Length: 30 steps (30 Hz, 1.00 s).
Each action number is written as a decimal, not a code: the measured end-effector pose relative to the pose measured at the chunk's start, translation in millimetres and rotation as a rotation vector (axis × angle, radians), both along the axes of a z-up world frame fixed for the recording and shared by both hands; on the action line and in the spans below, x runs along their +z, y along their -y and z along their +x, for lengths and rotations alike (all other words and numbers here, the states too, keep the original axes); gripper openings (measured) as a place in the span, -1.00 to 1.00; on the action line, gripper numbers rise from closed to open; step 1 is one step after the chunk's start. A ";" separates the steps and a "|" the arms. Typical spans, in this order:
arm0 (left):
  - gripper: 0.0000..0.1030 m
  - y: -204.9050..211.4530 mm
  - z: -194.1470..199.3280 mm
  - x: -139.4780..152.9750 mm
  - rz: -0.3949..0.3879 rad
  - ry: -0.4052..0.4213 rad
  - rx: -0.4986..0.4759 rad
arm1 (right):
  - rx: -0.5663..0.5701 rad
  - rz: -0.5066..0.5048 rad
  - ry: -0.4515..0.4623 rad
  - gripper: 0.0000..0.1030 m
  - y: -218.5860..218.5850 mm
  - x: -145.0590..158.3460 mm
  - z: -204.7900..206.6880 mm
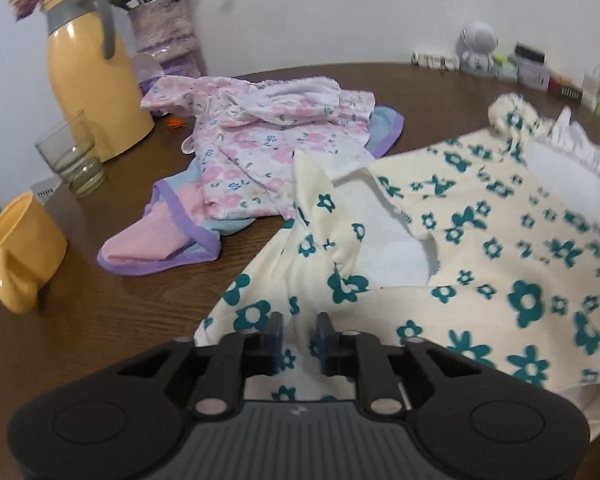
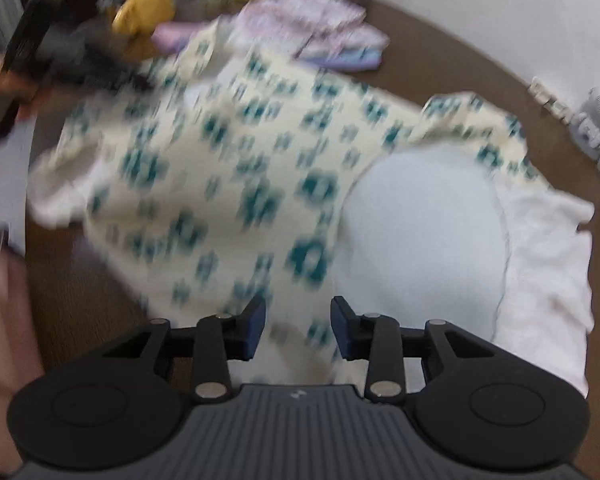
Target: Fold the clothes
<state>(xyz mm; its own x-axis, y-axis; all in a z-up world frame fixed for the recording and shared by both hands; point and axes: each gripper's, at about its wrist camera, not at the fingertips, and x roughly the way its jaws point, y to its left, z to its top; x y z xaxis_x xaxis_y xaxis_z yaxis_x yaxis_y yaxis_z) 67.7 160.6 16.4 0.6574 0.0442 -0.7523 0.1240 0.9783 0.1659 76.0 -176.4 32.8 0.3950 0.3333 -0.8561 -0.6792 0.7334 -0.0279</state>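
Observation:
A cream garment with teal flowers [image 1: 480,240] lies spread on the brown wooden table [image 1: 100,320]. It has a white lining and a white ruffled edge [image 1: 580,152]. My left gripper [image 1: 299,334] is shut on a fold of this garment near its lower edge. In the right wrist view the same garment [image 2: 240,168] is blurred by motion. My right gripper [image 2: 298,328] is over its near edge, jaws apart with cloth between them. The left gripper [image 2: 52,56] shows at the upper left of the right wrist view.
A pink floral garment [image 1: 268,140] lies on a pink, blue and purple cloth [image 1: 168,236] behind. A yellow jug [image 1: 92,80], a glass [image 1: 72,160], a yellow cup [image 1: 20,252] and a vase [image 1: 164,32] stand at the left. Small items [image 1: 500,56] line the far edge.

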 end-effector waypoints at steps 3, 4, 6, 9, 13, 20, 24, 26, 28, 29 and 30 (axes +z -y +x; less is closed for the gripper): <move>-0.31 -1.6 -12.6 5.7 0.032 0.036 -0.002 | -0.066 0.042 0.014 -0.29 -10.8 7.7 32.7; -0.31 -1.9 -16.5 6.3 0.043 0.042 -0.004 | -0.091 0.056 0.000 -0.29 -13.9 6.8 46.4; -0.35 -3.9 -21.6 3.5 0.047 0.027 -0.023 | -0.139 0.057 -0.014 -0.29 -21.9 2.2 75.9; -0.50 -5.4 -25.9 -5.4 0.051 -0.002 -0.056 | -0.215 0.047 -0.028 -0.29 -33.5 -8.2 118.0; -0.50 -5.5 -28.5 -8.8 0.059 -0.001 -0.071 | -0.285 0.082 -0.074 -0.30 -39.1 -23.2 153.7; -0.52 -4.8 -32.1 -11.1 0.072 0.012 -0.082 | -0.331 0.076 -0.043 -0.91 -29.6 -32.5 171.0; -0.43 -5.3 -36.0 -8.1 0.062 0.020 -0.065 | -0.361 0.158 -0.085 -0.44 -17.3 -27.3 167.1; -0.32 -4.5 -45.8 -1.5 0.048 0.048 -0.065 | -0.335 0.204 -0.084 -0.12 -11.4 -13.7 147.1; -0.30 -1.9 -56.1 5.9 0.023 0.071 -0.082 | -0.274 0.205 -0.056 -0.12 -7.1 2.4 116.3; -0.32 0.9 -61.3 8.9 0.012 0.078 -0.098 | -0.239 0.190 -0.046 -0.12 -5.4 8.0 98.5; -0.32 5.2 -66.4 10.9 0.006 0.081 -0.120 | -0.202 0.171 -0.038 -0.12 -3.9 12.3 80.8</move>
<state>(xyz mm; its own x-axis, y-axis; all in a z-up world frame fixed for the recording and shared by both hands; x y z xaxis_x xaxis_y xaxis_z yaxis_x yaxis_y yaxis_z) 1.3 155.3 27.3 0.7165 -0.0340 -0.6968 0.2257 0.9564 0.1854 156.7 -172.6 45.2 0.4370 0.3923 -0.8094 -0.5172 0.8458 0.1307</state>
